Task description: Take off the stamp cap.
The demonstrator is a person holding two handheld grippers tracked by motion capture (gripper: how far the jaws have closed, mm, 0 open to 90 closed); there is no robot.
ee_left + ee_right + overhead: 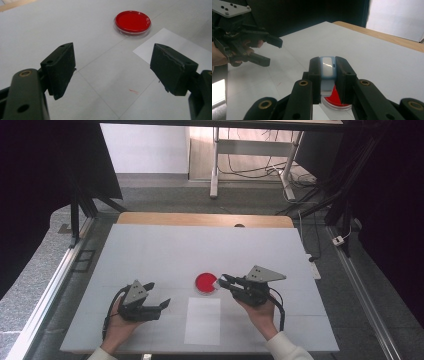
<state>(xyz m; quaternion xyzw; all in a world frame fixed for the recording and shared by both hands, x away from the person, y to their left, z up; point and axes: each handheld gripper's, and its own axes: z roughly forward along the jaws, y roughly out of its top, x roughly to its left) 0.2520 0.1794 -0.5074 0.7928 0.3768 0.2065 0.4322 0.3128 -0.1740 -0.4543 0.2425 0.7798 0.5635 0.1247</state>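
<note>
In the right gripper view the red dish [336, 100] lies mostly hidden behind the right tool [327, 72]; the lower end of the pale blue object [327, 68] it clamps is also hidden; the white sheet [218, 91] is cut by the left edge.

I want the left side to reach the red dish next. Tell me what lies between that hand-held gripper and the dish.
Nothing visible. The left hand-held gripper stands open, with bare white table between it and the red dish. The sheet of paper lies off to the side.
</note>
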